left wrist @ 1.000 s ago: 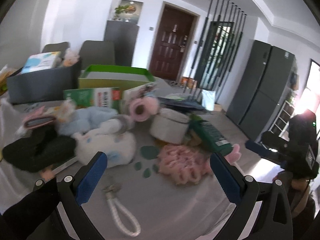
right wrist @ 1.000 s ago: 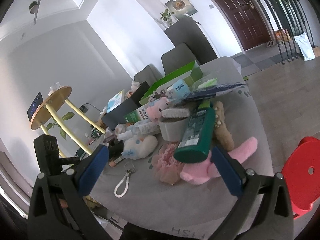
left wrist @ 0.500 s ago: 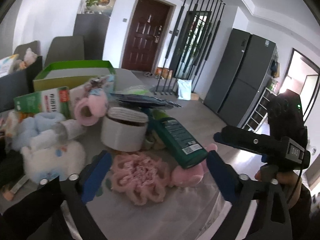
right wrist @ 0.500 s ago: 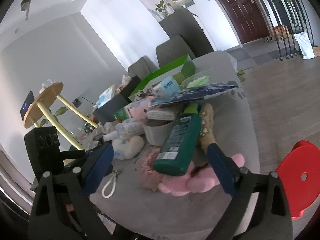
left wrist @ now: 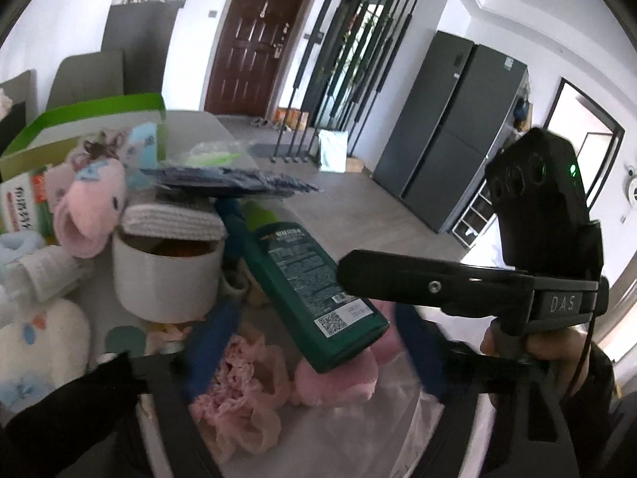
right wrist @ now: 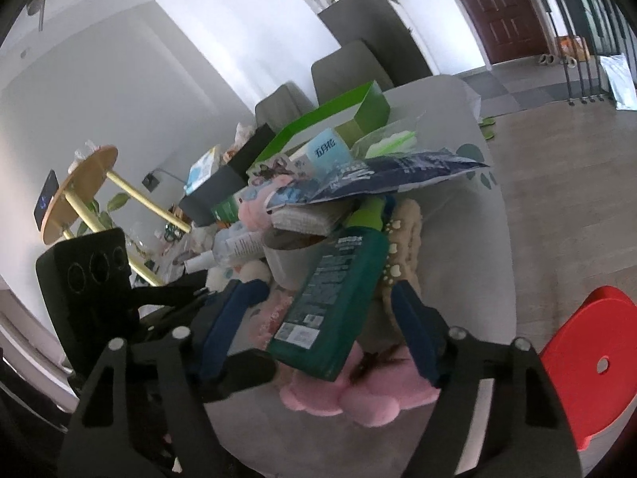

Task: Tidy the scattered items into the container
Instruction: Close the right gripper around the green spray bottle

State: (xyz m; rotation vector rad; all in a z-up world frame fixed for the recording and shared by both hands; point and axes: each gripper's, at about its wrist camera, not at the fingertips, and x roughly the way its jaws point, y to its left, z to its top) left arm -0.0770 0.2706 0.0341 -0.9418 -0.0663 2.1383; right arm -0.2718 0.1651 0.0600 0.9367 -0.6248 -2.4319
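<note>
Nearest, both grippers, left [left wrist: 306,342] and right [right wrist: 322,322], straddle the green bottle [left wrist: 306,283] with jaws closing, pads not yet pressing it. It lies tilted on a pink plush [right wrist: 358,394] on the bench [right wrist: 458,239]. Beyond, at 10 o'clock, a white tub [left wrist: 167,275]; farther, at 11 o'clock, the green box [left wrist: 99,113].

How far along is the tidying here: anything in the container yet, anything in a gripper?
Barely begun. Whether the green box holds anything cannot be seen. Both grippers, left and right, are closing with the green bottle between their jaws; neither pad visibly presses it yet. Still piled on the table: pink plush, pink scrunchie, white tub, blue packet and other items.
</note>
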